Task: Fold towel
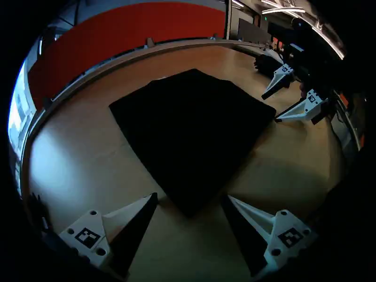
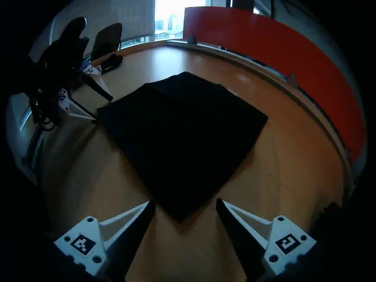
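A black towel (image 1: 192, 131) lies flat on the wooden table, one corner pointing toward my left gripper (image 1: 189, 199). That gripper is open, its fingers either side of the near corner, just short of it. In the right gripper view the same towel (image 2: 183, 136) points a different corner at my right gripper (image 2: 184, 203), which is open too and straddles the corner tip. The right gripper (image 1: 273, 109) also appears in the left gripper view at the towel's far right corner. The left gripper (image 2: 102, 110) appears far off in the right gripper view by the towel's left corner.
The wooden table (image 1: 84, 155) curves along a raised rim with a red wall panel (image 1: 127, 33) behind it. Dark chairs (image 2: 105, 40) and a small dark object (image 2: 112, 60) stand at the table's far side by a bright window.
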The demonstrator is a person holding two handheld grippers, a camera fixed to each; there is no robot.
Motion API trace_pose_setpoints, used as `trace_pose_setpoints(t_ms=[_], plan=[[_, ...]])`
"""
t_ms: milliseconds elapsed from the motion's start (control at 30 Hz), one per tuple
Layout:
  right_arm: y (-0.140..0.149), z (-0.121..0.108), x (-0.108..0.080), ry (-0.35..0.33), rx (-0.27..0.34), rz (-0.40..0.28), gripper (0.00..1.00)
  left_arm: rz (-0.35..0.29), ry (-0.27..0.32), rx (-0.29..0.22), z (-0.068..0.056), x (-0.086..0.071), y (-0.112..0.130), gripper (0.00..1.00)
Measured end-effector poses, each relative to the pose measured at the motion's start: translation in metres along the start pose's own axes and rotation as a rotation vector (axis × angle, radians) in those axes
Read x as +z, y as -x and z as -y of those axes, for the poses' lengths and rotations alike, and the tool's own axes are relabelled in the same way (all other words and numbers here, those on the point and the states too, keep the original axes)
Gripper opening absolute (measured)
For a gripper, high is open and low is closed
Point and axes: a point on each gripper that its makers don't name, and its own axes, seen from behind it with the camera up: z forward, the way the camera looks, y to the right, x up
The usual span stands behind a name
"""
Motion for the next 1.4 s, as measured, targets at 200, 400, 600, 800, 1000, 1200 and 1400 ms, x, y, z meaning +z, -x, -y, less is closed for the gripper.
trace_pose_setpoints(t_ms=[200, 400, 600, 800, 1000, 1200, 1400], plan=[[0.0028, 0.0001, 0.0016, -0.011, 0.008, 0.001, 0.99, 0.001, 0.003, 0.011, 0.0002, 0.0005, 0.0001, 0.99], [0.0046, 0.0010, 0.0027, -0.033, 0.028, 0.002, 0.94, 0.003, -0.002, 0.007, 0.0005, 0.0003, 0.0002, 0.98], [0.0050, 0.0027, 0.0024, -0.041, 0.018, -0.006, 0.86, 0.009, -0.009, -0.003, 0.0013, 0.0004, 0.0003, 0.94], [0.0043, 0.0067, 0.0027, -0.052, 0.006, -0.006, 0.72, 0.016, -0.008, -0.002, 0.0001, 0.0009, -0.0003, 0.83], [0.0030, 0.0072, 0.0038, -0.053, 0.010, -0.005, 0.58, 0.020, -0.013, -0.010, 0.0009, 0.0011, -0.0009, 0.74], [0.0019, 0.0088, 0.0042, -0.058, 0.005, -0.005, 0.44, 0.025, -0.016, -0.012, -0.0011, 0.0002, -0.0009, 0.60], [0.0019, 0.0090, 0.0045, -0.061, 0.009, -0.005, 0.26, 0.031, -0.023, -0.020, -0.0032, 0.0003, -0.0017, 0.32]])
